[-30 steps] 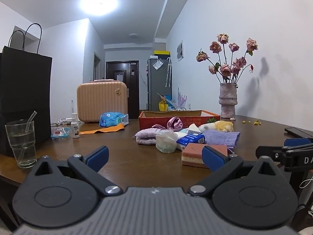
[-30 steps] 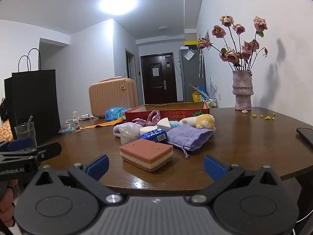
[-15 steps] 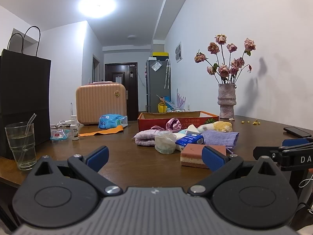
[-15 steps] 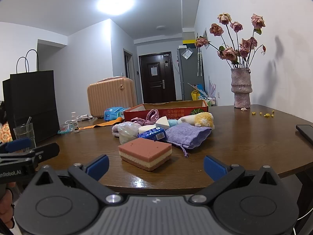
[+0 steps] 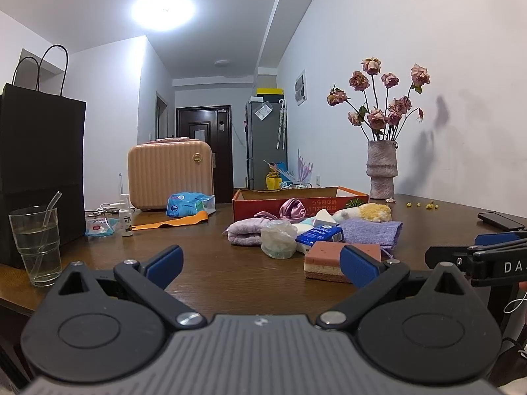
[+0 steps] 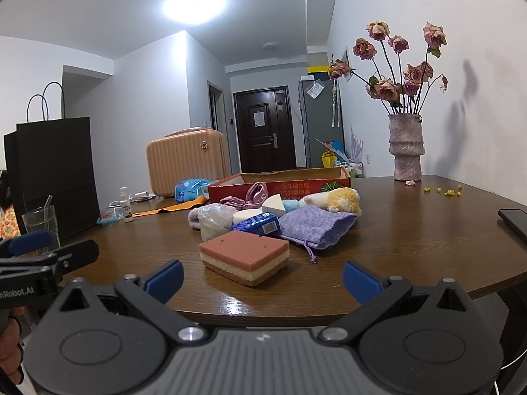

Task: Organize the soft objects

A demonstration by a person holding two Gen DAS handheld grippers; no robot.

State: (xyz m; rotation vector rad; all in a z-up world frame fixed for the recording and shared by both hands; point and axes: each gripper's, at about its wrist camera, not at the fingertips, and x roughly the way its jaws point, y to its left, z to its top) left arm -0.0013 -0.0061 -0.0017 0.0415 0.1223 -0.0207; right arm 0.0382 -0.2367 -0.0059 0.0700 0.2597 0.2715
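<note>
A pile of soft things lies mid-table: a pink layered sponge [image 6: 244, 256] nearest me, a purple drawstring pouch [image 6: 316, 225], a blue tissue pack [image 6: 258, 225], a clear bag [image 6: 214, 219], a lilac towel [image 5: 245, 232], a pink scrunchie [image 6: 255, 192] and a yellow-white plush [image 6: 339, 199]. An open red cardboard box [image 6: 290, 182] stands behind them. My left gripper [image 5: 262, 263] is open and empty, short of the pile. My right gripper [image 6: 262, 275] is open and empty at the table's near edge, facing the sponge.
A vase of dried roses [image 6: 405, 151] stands back right, a phone [image 6: 513, 219] at the right edge. On the left are a glass with a straw [image 5: 36, 247], a black paper bag [image 5: 39, 171], a peach case [image 5: 169, 172], wipes [image 5: 187, 204] and a small bottle [image 5: 125, 217].
Both grippers have tilted slightly, so the table sits a little lower in view. Nothing on the table has moved, and both grippers stay open.
</note>
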